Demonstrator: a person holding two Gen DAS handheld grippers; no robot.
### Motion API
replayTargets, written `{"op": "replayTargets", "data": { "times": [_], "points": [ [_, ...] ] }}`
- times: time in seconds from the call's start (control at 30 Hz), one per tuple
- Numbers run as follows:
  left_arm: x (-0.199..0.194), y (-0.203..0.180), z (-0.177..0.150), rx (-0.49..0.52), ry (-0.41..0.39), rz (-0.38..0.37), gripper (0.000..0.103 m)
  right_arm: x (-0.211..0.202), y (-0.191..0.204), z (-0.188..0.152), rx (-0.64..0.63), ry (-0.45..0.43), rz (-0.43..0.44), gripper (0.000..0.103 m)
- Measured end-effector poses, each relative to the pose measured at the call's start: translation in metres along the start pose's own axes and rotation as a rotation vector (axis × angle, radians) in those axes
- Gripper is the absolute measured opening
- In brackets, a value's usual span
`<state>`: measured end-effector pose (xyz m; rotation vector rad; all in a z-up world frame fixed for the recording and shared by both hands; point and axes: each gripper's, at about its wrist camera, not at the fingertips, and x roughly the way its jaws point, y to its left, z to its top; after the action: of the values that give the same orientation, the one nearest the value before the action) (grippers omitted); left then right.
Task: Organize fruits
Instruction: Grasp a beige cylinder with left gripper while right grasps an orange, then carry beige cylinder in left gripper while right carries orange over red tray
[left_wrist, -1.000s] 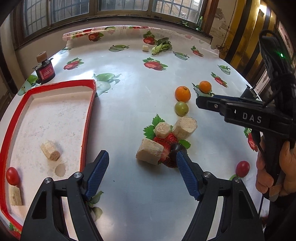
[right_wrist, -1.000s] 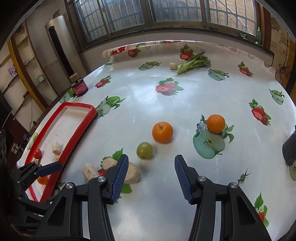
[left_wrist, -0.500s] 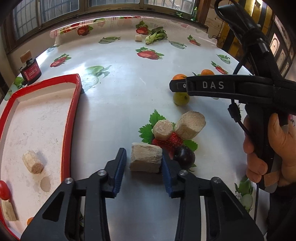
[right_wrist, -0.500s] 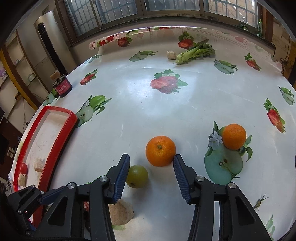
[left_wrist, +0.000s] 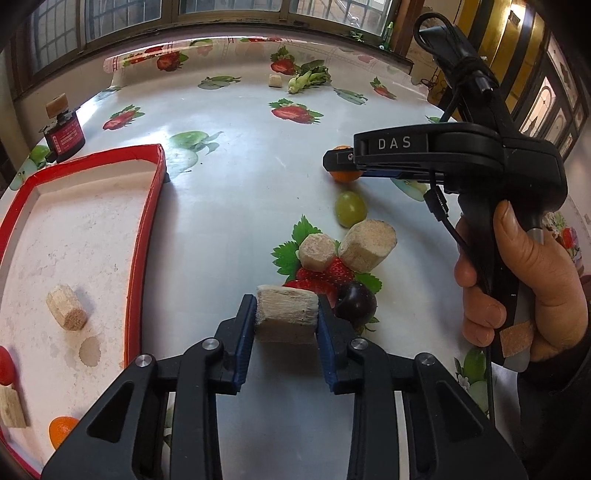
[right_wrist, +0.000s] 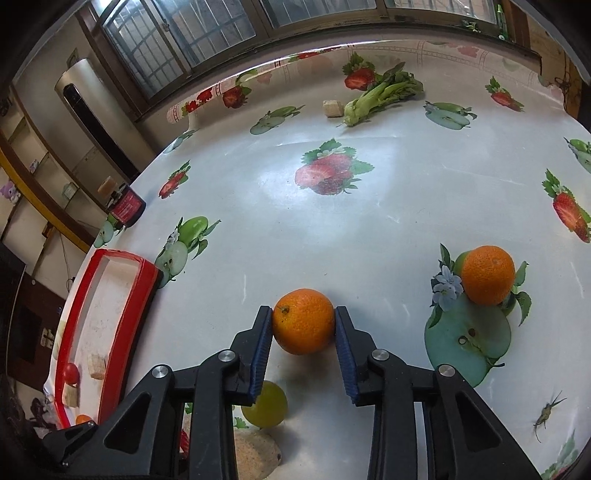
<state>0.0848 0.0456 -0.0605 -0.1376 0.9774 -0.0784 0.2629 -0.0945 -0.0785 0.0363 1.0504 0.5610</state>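
My left gripper (left_wrist: 286, 323) is shut on a beige chunk (left_wrist: 285, 302) that rests on the table in front of a dark plum (left_wrist: 356, 302). In the right wrist view my right gripper (right_wrist: 303, 326) has its jaws closing, and both blue pads touch the sides of an orange (right_wrist: 303, 319). A green grape (right_wrist: 266, 404) lies just below its left finger. A second orange (right_wrist: 487, 275) sits to the right. The red tray (left_wrist: 147, 221) on the left holds a beige chunk (left_wrist: 66, 312), a cherry tomato (left_wrist: 5, 363) and a small orange fruit (left_wrist: 61, 430).
Two more beige chunks (left_wrist: 317, 249) (left_wrist: 369, 243) lie behind the plum. A dark jar (left_wrist: 64, 134) stands beyond the tray. A leafy green vegetable (left_wrist: 308, 79) and a small chunk (left_wrist: 275, 80) lie at the table's far edge. A person's hand (left_wrist: 524, 288) holds the right gripper's handle.
My left gripper's jaws closed from wide apart onto the beige chunk. The right gripper moved forward from near the grape to the orange, and its jaws narrowed around it.
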Motion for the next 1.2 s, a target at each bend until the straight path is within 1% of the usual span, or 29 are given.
{"op": "replayTargets", "data": {
  "times": [0.17, 0.37, 0.5, 0.63, 0.83, 1.2],
  "points": [
    [-0.013, 0.002, -0.001, 0.003, -0.026, 0.007, 0.028, -0.021, 0.009, -0.008, -0.03, -0.048, -0.008, 0.034],
    [-0.029, 0.011, -0.005, -0.016, -0.054, 0.023, 0.028, -0.048, 0.02, -0.018, -0.05, -0.076, 0.024, 0.034],
    [-0.041, 0.024, -0.01, -0.047, -0.076, 0.044, 0.028, -0.06, 0.033, -0.028, -0.075, -0.086, 0.047, 0.034],
    [-0.053, 0.036, -0.014, -0.073, -0.097, 0.068, 0.028, -0.066, 0.045, -0.039, -0.097, -0.085, 0.068, 0.034],
    [-0.07, 0.047, -0.02, -0.088, -0.136, 0.124, 0.028, -0.07, 0.061, -0.053, -0.119, -0.079, 0.096, 0.034],
    [-0.08, 0.066, -0.027, -0.127, -0.152, 0.149, 0.029, -0.074, 0.088, -0.066, -0.165, -0.071, 0.13, 0.033]
  ]
}}
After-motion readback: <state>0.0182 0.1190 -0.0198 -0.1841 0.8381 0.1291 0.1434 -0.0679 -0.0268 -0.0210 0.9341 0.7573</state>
